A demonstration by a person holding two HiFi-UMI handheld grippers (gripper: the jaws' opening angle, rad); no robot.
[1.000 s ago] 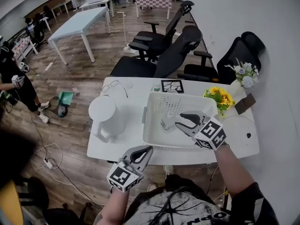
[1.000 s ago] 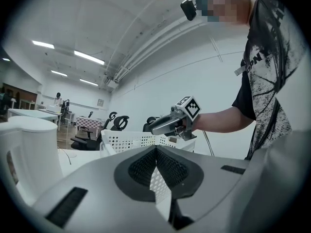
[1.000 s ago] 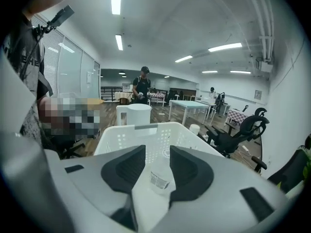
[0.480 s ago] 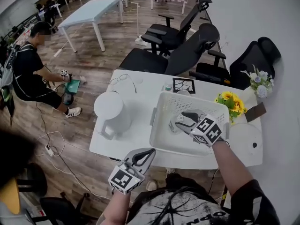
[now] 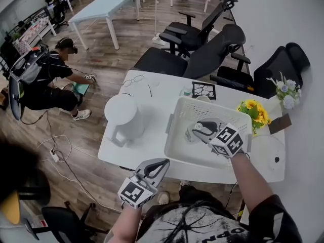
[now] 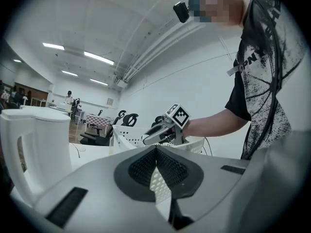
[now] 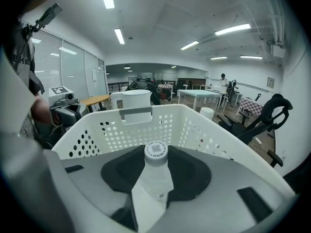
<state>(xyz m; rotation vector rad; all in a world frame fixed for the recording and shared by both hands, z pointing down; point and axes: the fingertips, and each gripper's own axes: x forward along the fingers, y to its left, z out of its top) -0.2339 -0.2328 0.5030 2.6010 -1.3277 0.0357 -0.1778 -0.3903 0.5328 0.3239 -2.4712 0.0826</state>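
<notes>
clamping a bottle [image 7: 156, 173], the right tool [image 5: 198, 130] sits inside the basket [image 7: 121, 131].

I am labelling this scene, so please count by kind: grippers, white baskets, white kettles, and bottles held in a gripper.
Grippers: 2, the left gripper and the right gripper
White basket: 1
White kettle: 1
Bottle in the right gripper: 1
Total: 5

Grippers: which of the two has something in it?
The right gripper, down in the white basket, jaws clamped on a clear white-capped bottle. The left gripper hangs short of the table, shut on nothing.
</notes>
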